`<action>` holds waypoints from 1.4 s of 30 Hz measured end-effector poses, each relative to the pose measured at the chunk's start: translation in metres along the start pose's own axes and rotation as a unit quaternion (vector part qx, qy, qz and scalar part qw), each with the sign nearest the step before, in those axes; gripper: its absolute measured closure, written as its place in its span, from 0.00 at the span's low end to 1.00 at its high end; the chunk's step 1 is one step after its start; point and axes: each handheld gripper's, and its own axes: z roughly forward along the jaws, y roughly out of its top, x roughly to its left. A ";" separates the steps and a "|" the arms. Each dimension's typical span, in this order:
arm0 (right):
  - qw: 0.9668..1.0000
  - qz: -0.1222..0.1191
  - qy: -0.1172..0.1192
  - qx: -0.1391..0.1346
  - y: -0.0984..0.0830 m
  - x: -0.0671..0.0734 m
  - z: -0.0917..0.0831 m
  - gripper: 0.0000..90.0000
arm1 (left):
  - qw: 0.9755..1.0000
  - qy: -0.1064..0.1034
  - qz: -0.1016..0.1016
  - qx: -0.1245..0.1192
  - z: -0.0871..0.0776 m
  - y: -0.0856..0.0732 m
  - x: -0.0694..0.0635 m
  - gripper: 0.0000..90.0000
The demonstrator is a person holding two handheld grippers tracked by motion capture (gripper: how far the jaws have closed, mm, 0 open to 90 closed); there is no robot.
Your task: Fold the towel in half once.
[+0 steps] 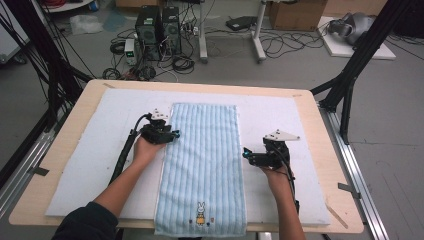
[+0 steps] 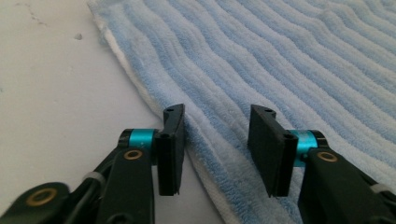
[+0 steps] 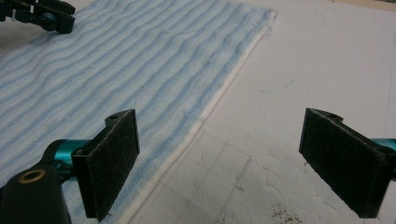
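At the bottom of the high view two forearms come in; between them, at the lower centre of the frame, the near end of a blue striped towel [image 1: 202,165] hangs just over the near edge of the surface [image 1: 320,120], with a small rabbit motif [image 1: 200,213] stitched close to that end; the towel lies flat on a white mat [image 1: 95,150] and runs lengthwise toward the upper middle of the frame.

In the left gripper view the left claw [image 2: 215,140] stands at the bottom of the frame, half spread; the towel's white-bordered long edge runs between the jaws, one jaw over bare mat and the other over blue pile; the pads do not press on the cloth. In the high view this left claw [image 1: 173,134] sits at the towel's left edge, centre-left of the frame.

In the right gripper view the right claw [image 3: 219,163] is spread wide; its left-hand jaw hovers over the towel's border, its right-hand jaw over the mat, nothing pinched. In the high view the right claw [image 1: 246,154] sits beside the towel's right edge.

Beyond the surface, at the top of the frame, computer towers [image 1: 157,27] and loose cables [image 1: 280,42] lie on the floor.
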 end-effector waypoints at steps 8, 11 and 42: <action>1.000 0.002 -0.009 0.011 0.004 0.002 0.008 0.13 | 0.999 -0.031 -0.036 -0.006 -0.001 0.000 0.004 0.90; 1.000 0.007 -0.011 0.012 0.006 0.002 0.015 0.13 | 0.997 -0.041 -0.058 -0.017 -0.002 0.000 0.008 0.93; 0.993 -0.017 -0.025 0.111 0.052 0.002 0.101 0.95 | 0.991 -0.066 -0.102 -0.059 -0.009 0.002 0.022 0.95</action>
